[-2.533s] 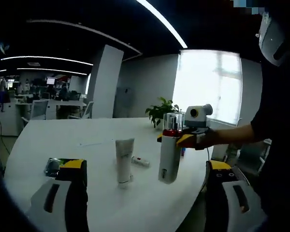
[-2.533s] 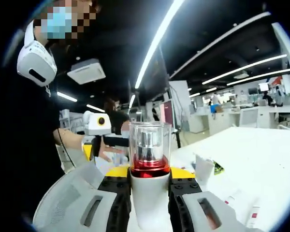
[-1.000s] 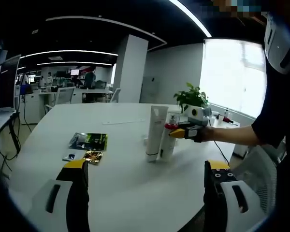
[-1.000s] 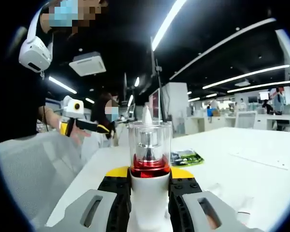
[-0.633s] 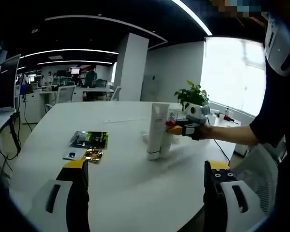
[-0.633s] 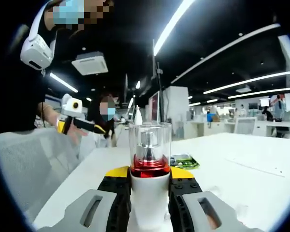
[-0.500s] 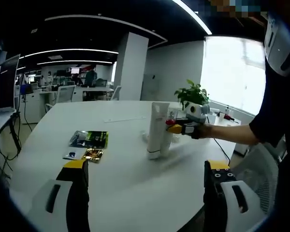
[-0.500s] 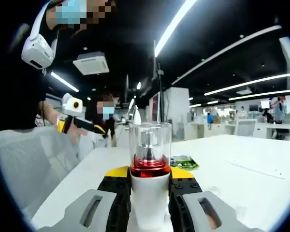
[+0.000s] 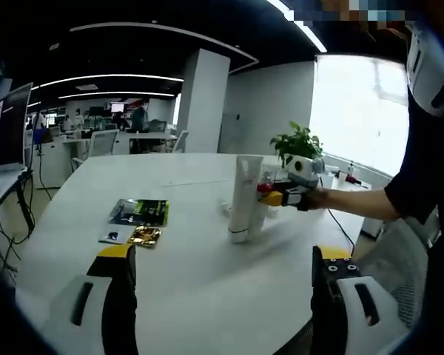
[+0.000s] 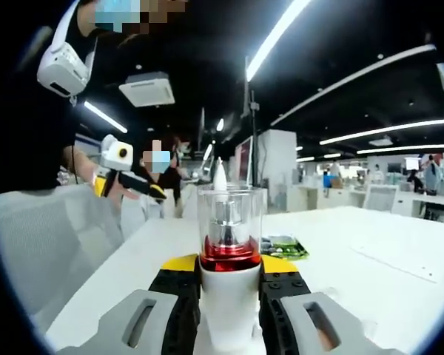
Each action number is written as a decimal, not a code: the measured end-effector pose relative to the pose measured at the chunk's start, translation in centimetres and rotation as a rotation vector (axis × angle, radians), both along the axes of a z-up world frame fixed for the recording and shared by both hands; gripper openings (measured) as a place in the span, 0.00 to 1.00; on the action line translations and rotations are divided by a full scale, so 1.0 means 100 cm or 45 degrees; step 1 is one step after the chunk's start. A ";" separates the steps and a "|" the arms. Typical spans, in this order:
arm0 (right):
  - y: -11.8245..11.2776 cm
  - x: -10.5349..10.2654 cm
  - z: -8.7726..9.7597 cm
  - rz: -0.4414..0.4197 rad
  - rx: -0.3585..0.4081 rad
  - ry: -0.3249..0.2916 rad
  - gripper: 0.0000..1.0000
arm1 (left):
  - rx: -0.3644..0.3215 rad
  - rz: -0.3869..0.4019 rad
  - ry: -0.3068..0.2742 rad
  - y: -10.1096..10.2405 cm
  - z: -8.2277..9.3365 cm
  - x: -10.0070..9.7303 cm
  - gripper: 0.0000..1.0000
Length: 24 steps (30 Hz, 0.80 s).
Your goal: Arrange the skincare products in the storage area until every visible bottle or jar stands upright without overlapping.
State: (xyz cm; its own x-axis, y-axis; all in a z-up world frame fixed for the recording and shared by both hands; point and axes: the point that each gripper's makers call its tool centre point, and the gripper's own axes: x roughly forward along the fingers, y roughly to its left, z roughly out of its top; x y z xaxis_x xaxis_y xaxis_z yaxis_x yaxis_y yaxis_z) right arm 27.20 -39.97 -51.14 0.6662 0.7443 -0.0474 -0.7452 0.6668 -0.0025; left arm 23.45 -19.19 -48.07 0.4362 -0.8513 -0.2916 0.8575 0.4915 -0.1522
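Observation:
A tall white tube stands upright on the white table. Right beside it is a white pump bottle with a red collar and a clear cap, upright, with my right gripper shut on it from the right. In the right gripper view the bottle sits between the jaws of the right gripper, and the tube's tip pokes up behind the cap. My left gripper hovers over the table's near edge, open and holding nothing; a hand holds the left gripper up at the left.
A green packet, a small gold packet and a white sachet lie left of the tube. A potted plant stands behind. A person's arm reaches in from the right. Office desks and chairs stand far behind.
The pump bottle, held tilted in the air 2.5 s ago, now stands upright close beside the tube. Over the last second both views have only shifted slightly.

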 end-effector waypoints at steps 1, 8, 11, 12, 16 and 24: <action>0.000 0.000 0.000 -0.001 0.000 0.001 0.22 | -0.001 0.002 0.001 0.000 0.000 0.000 0.91; 0.000 0.000 -0.001 -0.028 0.014 0.048 0.23 | -0.009 0.011 0.016 0.002 0.000 0.002 0.91; -0.002 0.000 -0.003 -0.047 0.012 0.078 0.25 | -0.007 0.007 0.016 0.002 0.000 0.001 0.91; -0.002 0.001 -0.006 -0.059 -0.007 0.096 0.27 | -0.004 0.002 0.016 0.001 -0.001 0.001 0.91; -0.002 -0.002 -0.006 -0.088 -0.022 0.131 0.29 | 0.032 -0.023 0.015 -0.002 -0.003 -0.003 0.91; -0.009 -0.012 -0.007 -0.221 -0.060 0.270 0.39 | 0.099 -0.043 0.030 0.001 -0.007 -0.004 0.91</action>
State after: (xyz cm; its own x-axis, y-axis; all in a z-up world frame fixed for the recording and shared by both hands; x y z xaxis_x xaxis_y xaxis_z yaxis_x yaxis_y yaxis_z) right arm 26.03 -40.88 -51.82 0.7547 0.6137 -0.2317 -0.6073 0.7872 0.1072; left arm 23.07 -19.05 -48.79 0.3994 -0.8399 -0.3674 0.8705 0.4732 -0.1354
